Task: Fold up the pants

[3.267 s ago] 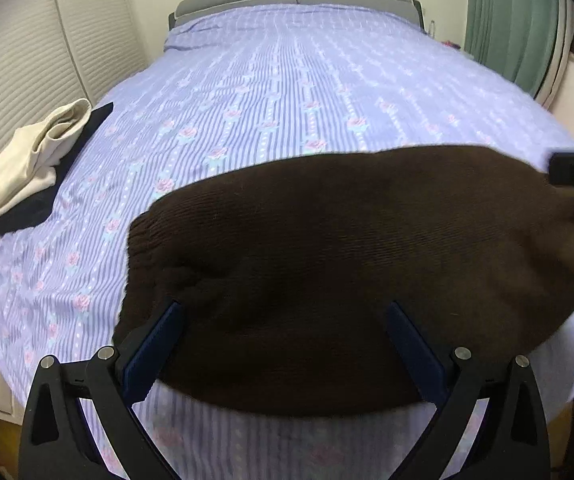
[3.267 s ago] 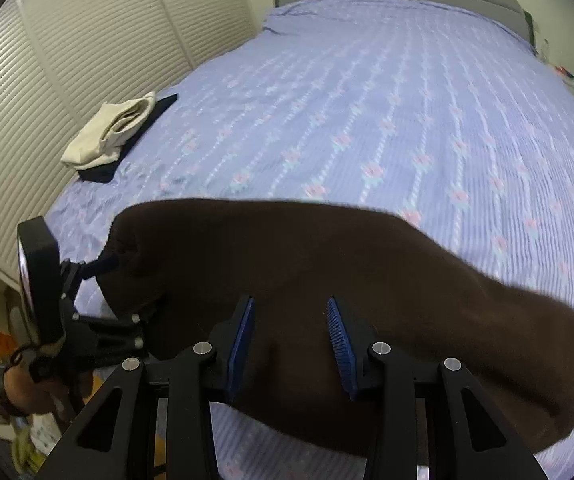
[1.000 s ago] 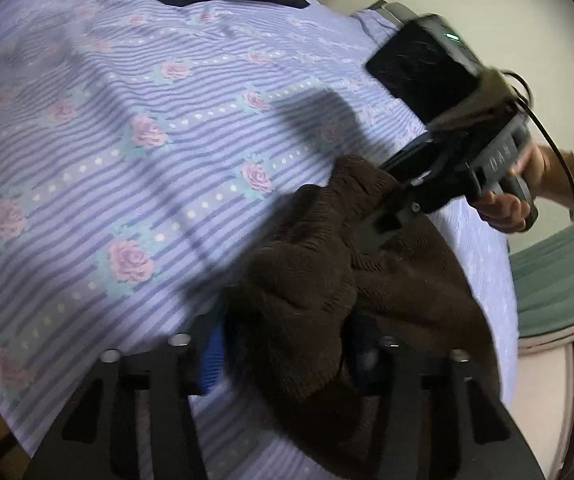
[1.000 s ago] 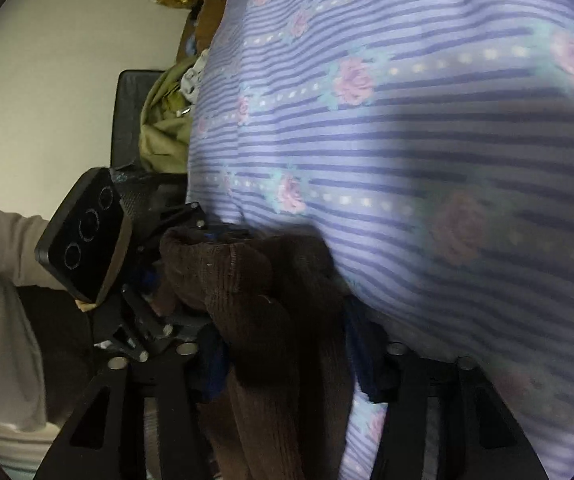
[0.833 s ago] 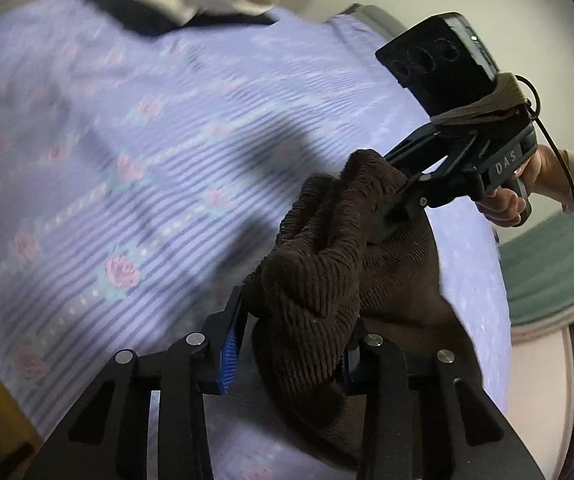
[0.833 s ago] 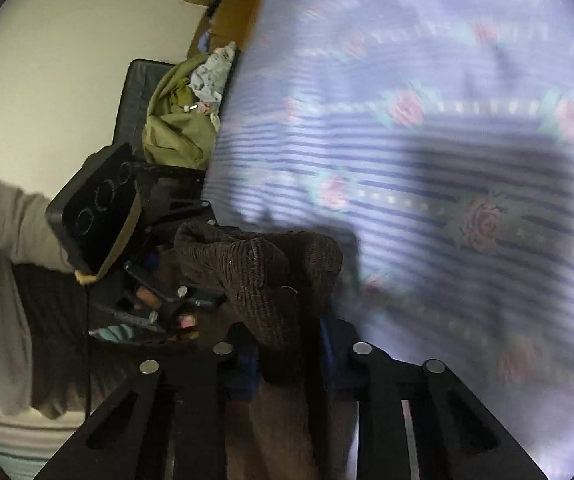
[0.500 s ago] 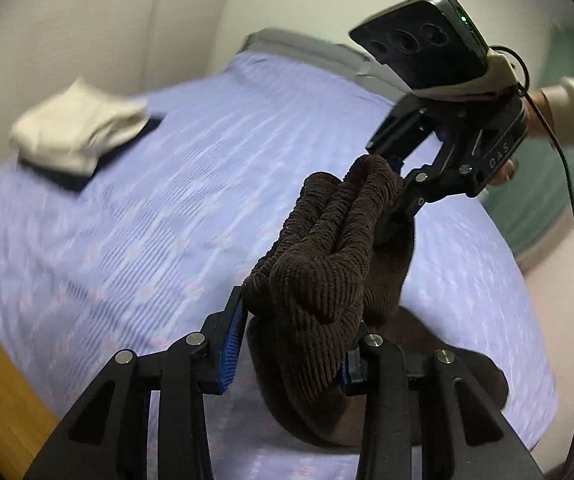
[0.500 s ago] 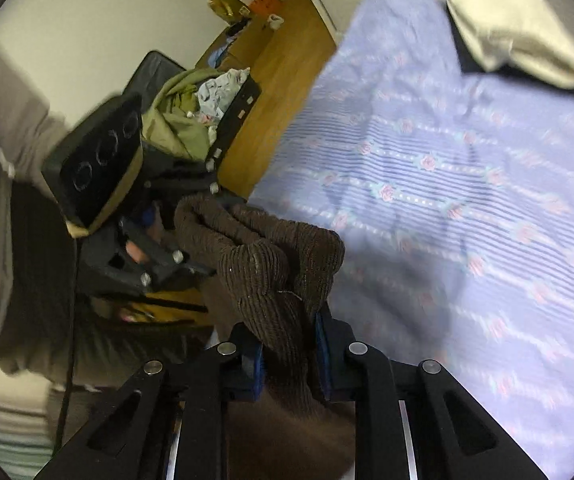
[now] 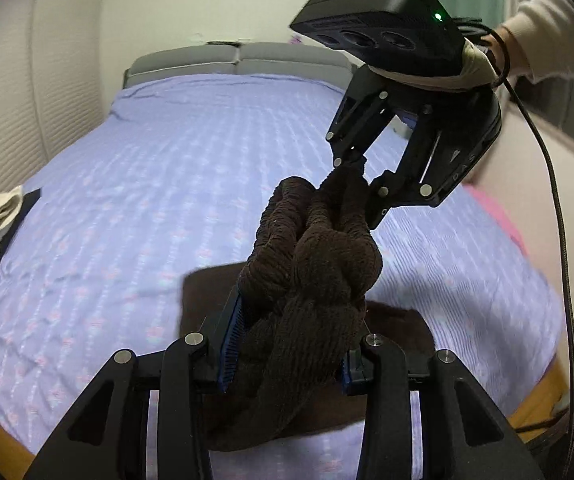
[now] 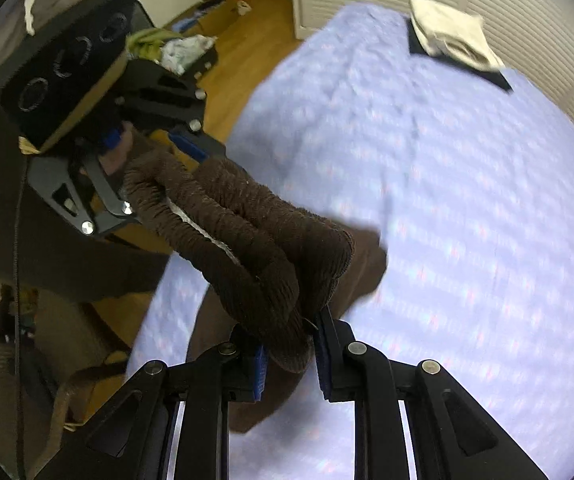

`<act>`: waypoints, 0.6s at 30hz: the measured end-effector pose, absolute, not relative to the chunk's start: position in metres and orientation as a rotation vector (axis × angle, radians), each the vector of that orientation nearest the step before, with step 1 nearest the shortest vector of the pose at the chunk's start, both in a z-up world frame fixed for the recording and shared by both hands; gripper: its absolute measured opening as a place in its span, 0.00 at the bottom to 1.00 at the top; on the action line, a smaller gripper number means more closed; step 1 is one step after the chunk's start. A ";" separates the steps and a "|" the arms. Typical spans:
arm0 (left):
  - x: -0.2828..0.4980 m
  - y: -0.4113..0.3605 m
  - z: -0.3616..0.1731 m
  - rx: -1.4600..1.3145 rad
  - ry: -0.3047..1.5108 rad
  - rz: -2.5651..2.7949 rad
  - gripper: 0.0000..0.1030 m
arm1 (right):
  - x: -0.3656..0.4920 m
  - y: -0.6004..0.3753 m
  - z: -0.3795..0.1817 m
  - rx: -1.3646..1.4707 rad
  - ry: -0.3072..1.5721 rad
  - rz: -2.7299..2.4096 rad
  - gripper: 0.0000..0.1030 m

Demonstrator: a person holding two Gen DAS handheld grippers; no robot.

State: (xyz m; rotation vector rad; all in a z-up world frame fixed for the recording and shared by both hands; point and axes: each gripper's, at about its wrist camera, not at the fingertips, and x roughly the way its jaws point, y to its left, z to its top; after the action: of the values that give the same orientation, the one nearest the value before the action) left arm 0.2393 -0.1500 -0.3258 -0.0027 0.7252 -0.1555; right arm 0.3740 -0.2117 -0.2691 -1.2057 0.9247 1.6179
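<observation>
Both tongs clamped on the pants, mid-lift over the bed

Left gripper [image 9: 287,344] is pinched on one bunch of the brown pants [image 9: 311,264], and the right gripper [image 10: 289,354] grips the other end, so the waistband hangs stretched between them above the bed [image 9: 127,184]. Looks like the carry-over step of the fold; next they'd need to lower the held edge evenly onto the part lying flat below, then let go.

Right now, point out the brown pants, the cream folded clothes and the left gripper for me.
brown pants [image 9: 319,264], left wrist view, on the bunched waistband.
cream folded clothes [image 10: 451,34], right wrist view, on the top of the pile.
left gripper [image 9: 287,344], left wrist view, midway between its fingertips, shut on the pants.
</observation>
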 end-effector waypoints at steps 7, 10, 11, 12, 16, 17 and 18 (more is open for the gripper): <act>0.242 -0.213 -0.378 0.090 0.801 -0.215 0.38 | 0.366 -0.283 -0.327 -1.156 0.880 1.499 0.21; 0.240 -0.230 -0.396 0.146 0.811 -0.236 0.39 | 0.360 -0.301 -0.346 -1.119 0.867 1.443 0.22; 0.239 -0.237 -0.402 0.173 0.810 -0.245 0.42 | 0.359 -0.308 -0.353 -1.101 0.860 1.419 0.22; 0.237 -0.245 -0.407 0.203 0.809 -0.259 0.43 | 0.358 -0.304 -0.361 -1.094 0.853 1.401 0.22; 0.230 -0.269 -0.418 0.296 0.804 -0.295 0.45 | 0.351 -0.327 -0.386 -1.092 0.839 1.289 0.30; 0.231 -0.274 -0.419 0.312 0.806 -0.302 0.45 | 0.352 -0.333 -0.393 -1.077 0.850 1.251 0.33; 0.232 -0.275 -0.420 0.320 0.808 -0.308 0.46 | 0.352 -0.337 -0.395 -1.062 0.855 1.228 0.33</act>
State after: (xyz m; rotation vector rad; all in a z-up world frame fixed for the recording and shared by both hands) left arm 0.2316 -0.2752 -0.4196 0.3200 0.8082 -0.3083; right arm 0.3519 -0.3367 -0.3948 -1.0616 0.8552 1.2275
